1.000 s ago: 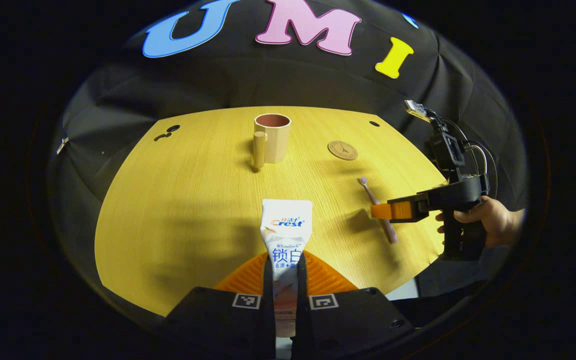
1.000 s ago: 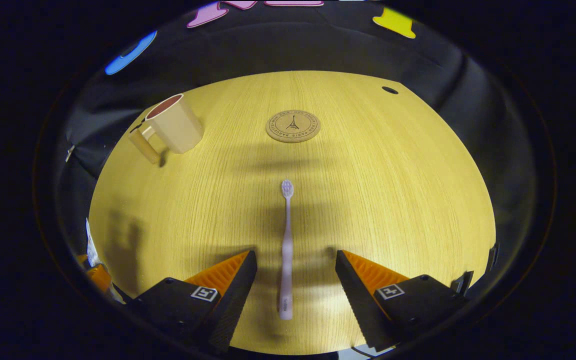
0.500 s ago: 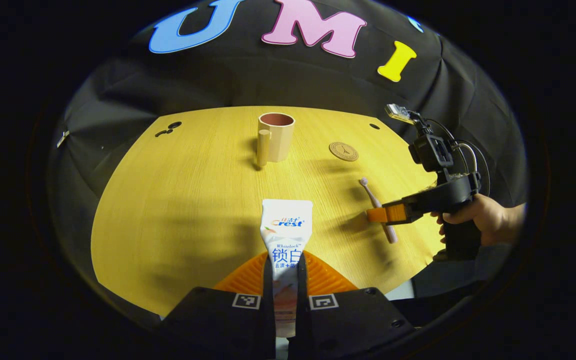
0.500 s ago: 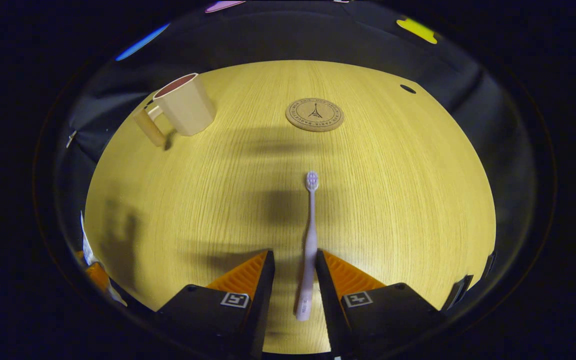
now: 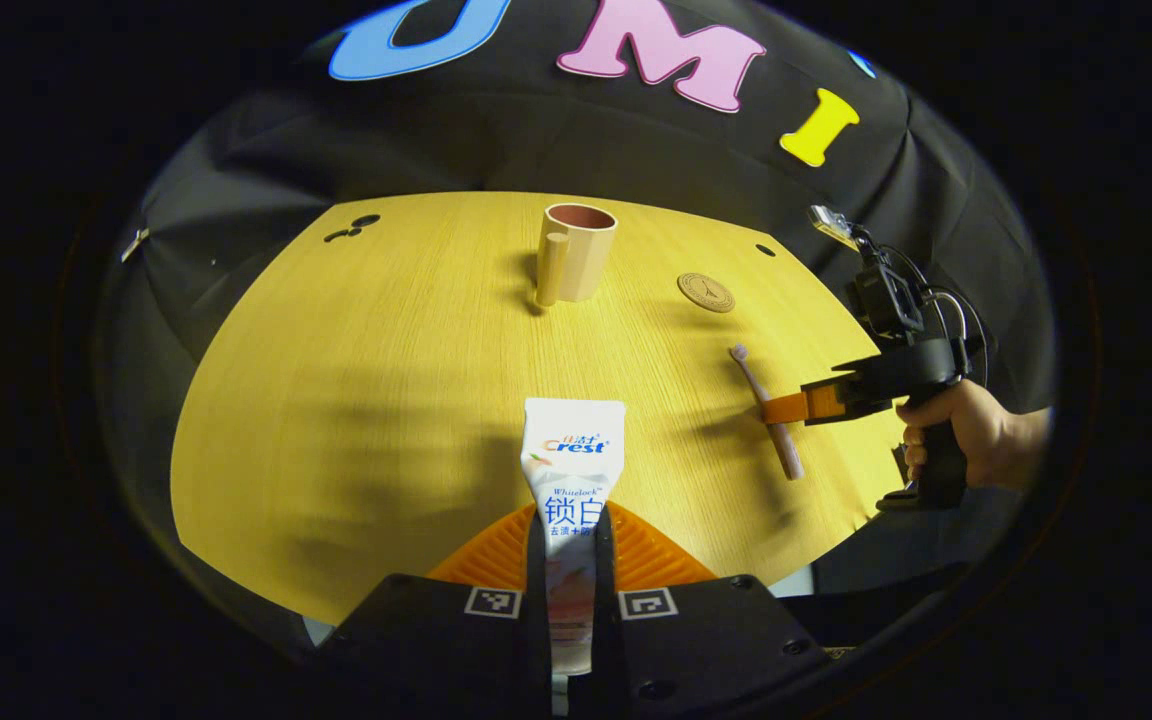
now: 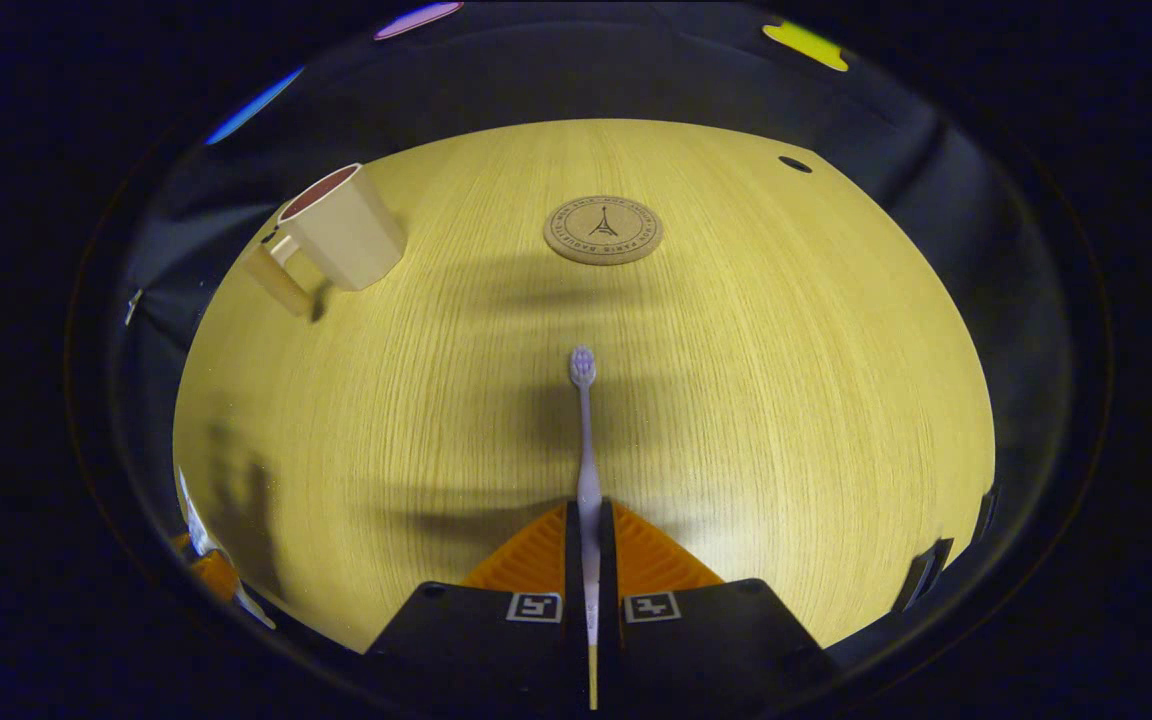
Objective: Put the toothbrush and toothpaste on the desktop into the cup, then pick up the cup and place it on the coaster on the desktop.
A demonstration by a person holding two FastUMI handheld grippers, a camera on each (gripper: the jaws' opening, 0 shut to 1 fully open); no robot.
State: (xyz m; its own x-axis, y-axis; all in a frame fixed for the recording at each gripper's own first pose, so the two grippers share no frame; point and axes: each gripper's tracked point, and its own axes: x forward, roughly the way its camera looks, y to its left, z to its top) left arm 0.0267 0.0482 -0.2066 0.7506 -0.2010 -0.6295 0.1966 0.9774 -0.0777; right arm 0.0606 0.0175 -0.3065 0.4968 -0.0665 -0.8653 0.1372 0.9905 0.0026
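Note:
My left gripper (image 5: 570,545) is shut on the white toothpaste tube (image 5: 572,458), whose flat end points forward over the wooden table (image 5: 356,380). My right gripper (image 6: 588,535) is shut on the handle of the pale purple toothbrush (image 6: 584,420), its bristle head pointing toward the coaster. In the left gripper view, that right gripper (image 5: 786,408) shows at the right, held by a hand (image 5: 971,440) and clamping the toothbrush (image 5: 764,405). The beige cup (image 5: 576,250) with a handle stands upright at the far middle. The round cork coaster (image 5: 706,292) lies to its right.
In the right gripper view the cup (image 6: 341,238) stands far left and the coaster (image 6: 603,229) straight ahead. Small dark holes (image 5: 354,228) sit in the table's far corners. Black cloth walls surround the table. The left gripper and tube show at the lower left edge (image 6: 206,565).
My right gripper's fingers have come together from wide open onto the toothbrush handle. My left gripper still holds the toothpaste and has shifted slightly, so the cup sits a little farther right.

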